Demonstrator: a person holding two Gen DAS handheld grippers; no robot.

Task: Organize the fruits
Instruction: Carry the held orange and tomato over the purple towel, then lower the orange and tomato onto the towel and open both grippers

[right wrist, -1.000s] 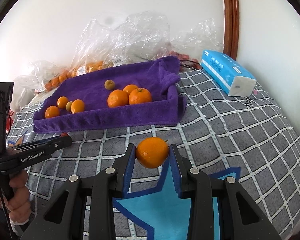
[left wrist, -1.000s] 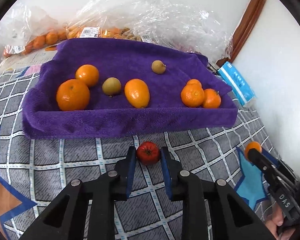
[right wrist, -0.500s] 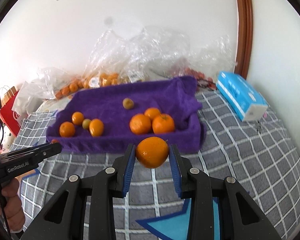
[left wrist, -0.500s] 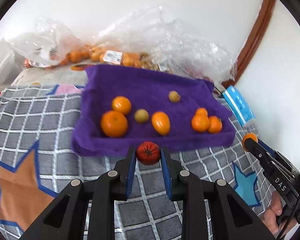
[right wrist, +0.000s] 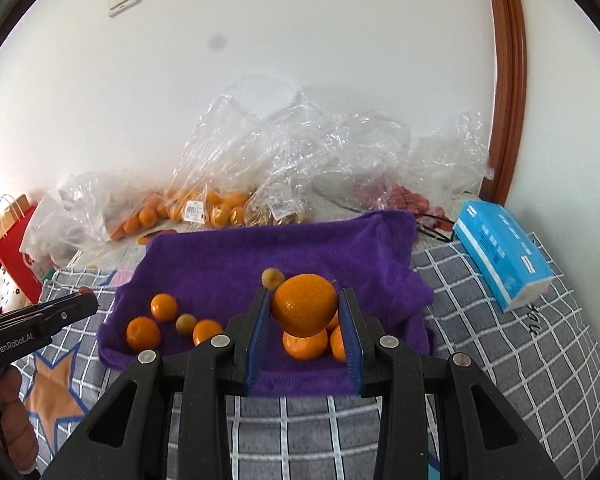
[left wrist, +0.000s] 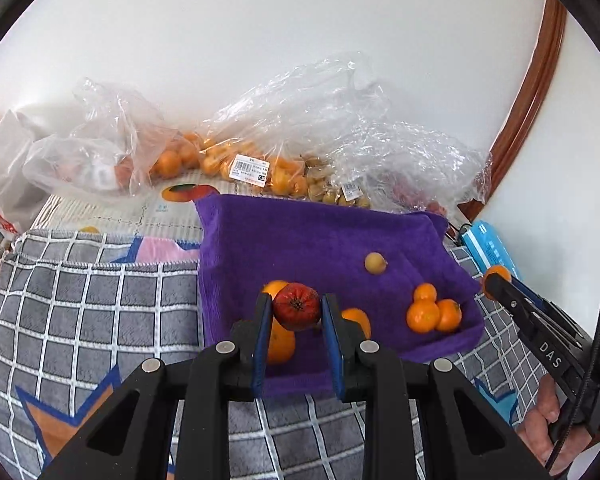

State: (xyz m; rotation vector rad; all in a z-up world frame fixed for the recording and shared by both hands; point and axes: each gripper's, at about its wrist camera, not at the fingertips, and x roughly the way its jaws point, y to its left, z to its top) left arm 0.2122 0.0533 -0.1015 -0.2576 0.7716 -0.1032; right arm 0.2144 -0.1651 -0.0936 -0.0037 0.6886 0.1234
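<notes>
My left gripper (left wrist: 296, 308) is shut on a small red fruit (left wrist: 297, 306) and hangs over the near edge of the purple towel tray (left wrist: 292, 236). My right gripper (right wrist: 304, 312) is shut on an orange (right wrist: 305, 305), also above the tray's near edge. Several oranges lie in the tray, a pair (left wrist: 432, 313) at the right and others (right wrist: 144, 332) at the left, with small yellow-green fruits (right wrist: 273, 277) among them. In the left wrist view the right gripper (left wrist: 496, 276) reaches in from the right, its orange at the tip. The left gripper (right wrist: 86, 300) enters the right wrist view from the left.
Clear plastic bags of oranges (left wrist: 256, 168) and other fruit line the wall behind the tray. A blue tissue pack (right wrist: 500, 256) lies right of the tray. A red paper bag (right wrist: 14, 240) stands far left. The grey checked blanket (right wrist: 500, 360) covers the surface.
Both grippers have risen and moved toward the tray with their fruits, from over the blanket to above the tray's near edge. Their grips are unchanged.
</notes>
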